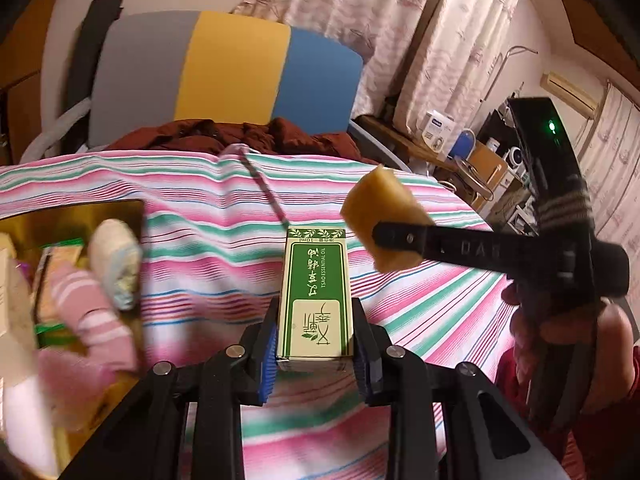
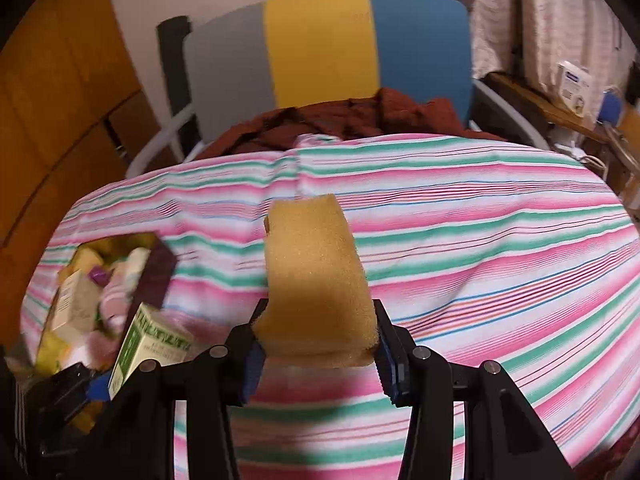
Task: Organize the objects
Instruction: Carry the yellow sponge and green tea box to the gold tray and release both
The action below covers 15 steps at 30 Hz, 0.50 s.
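Observation:
My left gripper (image 1: 316, 354) is shut on a green and cream essential oil box (image 1: 316, 292), held above the striped cloth; the box also shows at the lower left of the right wrist view (image 2: 154, 342). My right gripper (image 2: 318, 354) is shut on a yellow sponge (image 2: 316, 276), held above the cloth; the sponge also shows at the right of the left wrist view (image 1: 382, 220), with the right gripper (image 1: 400, 236) around it. An open box (image 1: 76, 216) at the left holds rolled socks (image 1: 114, 262) and small packages; it also appears in the right wrist view (image 2: 160, 268).
A pink, green and white striped cloth (image 2: 480, 240) covers the table. A chair with a grey, yellow and blue back (image 1: 232, 68) stands behind, a dark red garment (image 1: 240, 134) on its seat. Cluttered shelves (image 1: 480, 152) are at the right, curtains behind.

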Available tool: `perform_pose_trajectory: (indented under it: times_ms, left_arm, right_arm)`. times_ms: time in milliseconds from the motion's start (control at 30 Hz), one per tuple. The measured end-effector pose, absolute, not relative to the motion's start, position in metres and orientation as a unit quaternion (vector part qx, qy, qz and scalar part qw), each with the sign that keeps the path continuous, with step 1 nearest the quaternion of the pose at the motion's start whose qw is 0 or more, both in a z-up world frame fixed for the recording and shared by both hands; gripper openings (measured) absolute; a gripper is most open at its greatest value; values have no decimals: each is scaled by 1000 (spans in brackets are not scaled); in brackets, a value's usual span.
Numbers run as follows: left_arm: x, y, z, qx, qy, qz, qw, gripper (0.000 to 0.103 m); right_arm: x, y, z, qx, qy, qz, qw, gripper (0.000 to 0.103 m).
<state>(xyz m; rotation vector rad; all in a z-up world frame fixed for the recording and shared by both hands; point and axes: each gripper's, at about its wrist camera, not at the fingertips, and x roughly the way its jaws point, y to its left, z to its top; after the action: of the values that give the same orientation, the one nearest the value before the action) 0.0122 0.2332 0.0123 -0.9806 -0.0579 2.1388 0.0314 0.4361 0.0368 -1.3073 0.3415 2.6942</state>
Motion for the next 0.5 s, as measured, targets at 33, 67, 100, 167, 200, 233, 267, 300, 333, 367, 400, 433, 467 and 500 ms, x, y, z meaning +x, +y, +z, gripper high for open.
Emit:
perform_pose_trajectory:
  times_ms: [33, 67, 100, 167, 200, 233, 267, 300, 333, 367, 400, 433, 467, 500]
  left_arm:
    - [13, 223, 13, -382, -24, 842, 379, 30]
    - [13, 214, 14, -382, -26, 844, 376, 30]
    - [13, 208, 14, -381, -28, 845, 373, 30]
    - [13, 188, 15, -381, -35, 849, 364, 30]
    - [12, 178, 14, -381, -35, 852, 358, 30]
    - [13, 172, 14, -382, -35, 853, 354, 30]
    - [14, 162, 13, -382, -38, 856, 347, 30]
    - [14, 153, 12, -381, -42, 858, 342, 30]
    - [14, 141, 11, -380, -46, 861, 335, 30]
    - [15, 132, 11, -379, -48, 864, 328, 30]
    - [15, 124, 10, -378, -48, 867, 322, 30]
    - [15, 116, 10, -376, -48, 870, 316, 30]
    - [16, 105, 10, -373, -49, 875, 304, 30]
    - [16, 96, 9, -371, -52, 879, 295, 30]
  right_arm:
    - [31, 430, 37, -433, 114, 892, 60, 48]
    - [32, 421, 36, -435, 114, 892, 53, 48]
    - [32, 415, 36, -435, 116, 892, 47, 48]
    - [33, 397, 35, -436, 120, 891, 33, 48]
    - [32, 392, 35, -437, 120, 891, 28, 48]
    - [32, 384, 34, -437, 120, 891, 22, 48]
    - [31, 376, 33, -438, 120, 891, 14, 48]
    - [31, 369, 32, -439, 121, 890, 9, 48]
    - [29, 359, 32, -440, 121, 890, 0, 48]
    - [28, 352, 32, -441, 120, 889, -7, 48]
    - [28, 348, 32, -442, 120, 889, -12, 48]
    - [26, 341, 32, -442, 119, 889, -18, 48]
    - [24, 331, 32, -443, 116, 889, -27, 48]
    - [24, 324, 33, -444, 113, 888, -33, 48]
